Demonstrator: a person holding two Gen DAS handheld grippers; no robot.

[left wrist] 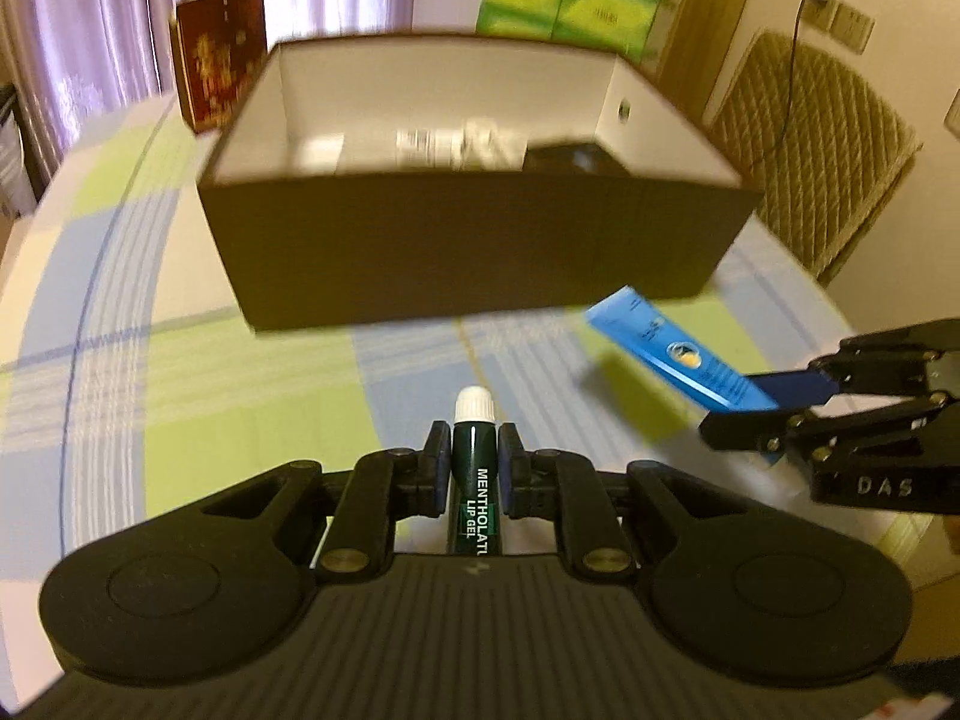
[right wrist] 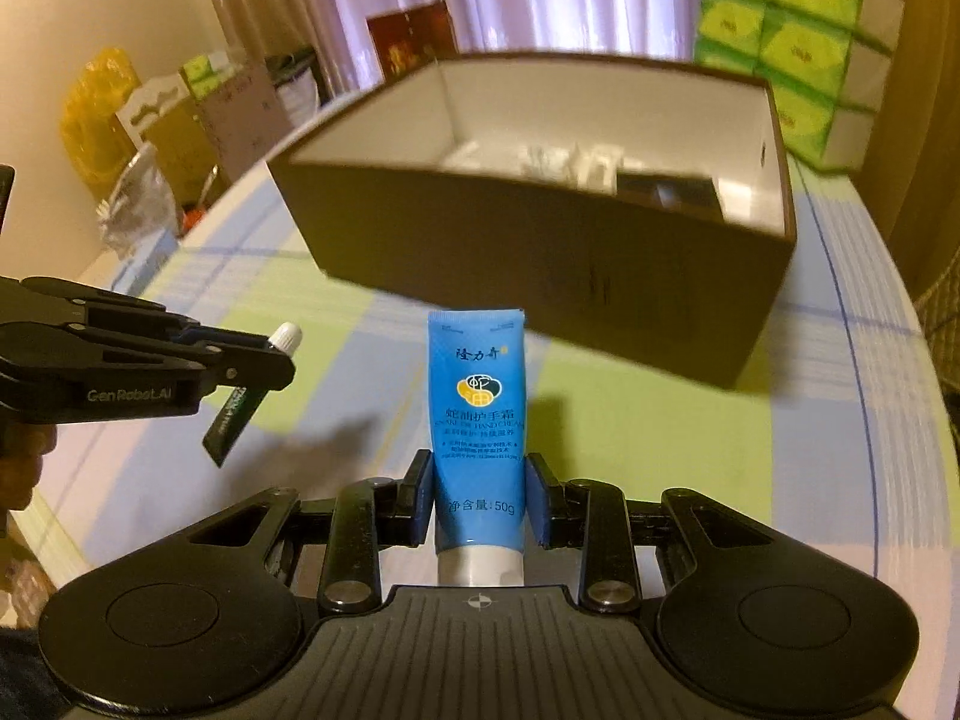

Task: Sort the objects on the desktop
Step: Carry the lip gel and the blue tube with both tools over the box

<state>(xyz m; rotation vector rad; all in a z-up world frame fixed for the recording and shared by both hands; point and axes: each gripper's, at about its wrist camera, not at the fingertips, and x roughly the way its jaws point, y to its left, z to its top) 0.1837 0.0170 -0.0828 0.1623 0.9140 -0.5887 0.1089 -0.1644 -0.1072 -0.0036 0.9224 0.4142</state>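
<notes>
The jaws of the left gripper [left wrist: 474, 468] are closed on a dark green lip gel tube [left wrist: 474, 480], which is clamped at mid-body between the blue pads with its white cap pointing forward. The jaws of the right gripper [right wrist: 480, 501] are closed on a blue hand cream tube [right wrist: 478, 420], which is gripped near its white cap, the crimped end directed away from the camera. Both tubes are held clear of the table [left wrist: 180, 360], which is covered by a checked cloth of green, blue and white. In the left wrist view the right gripper [left wrist: 774, 414] is seen at the right edge with the blue tube [left wrist: 672, 354] projecting toward the box. In the right wrist view the left gripper [right wrist: 264, 354] is seen at the left edge, the green tube [right wrist: 237, 414] slanting downward. An open brown cardboard box [left wrist: 468, 252] with a white interior stands beyond both grippers, toward the far edge of the table. Several blurred items, possibly small white packages and a dark object, lie inside it. Green tissue packs [right wrist: 780, 30] are stacked behind the box.
</notes>
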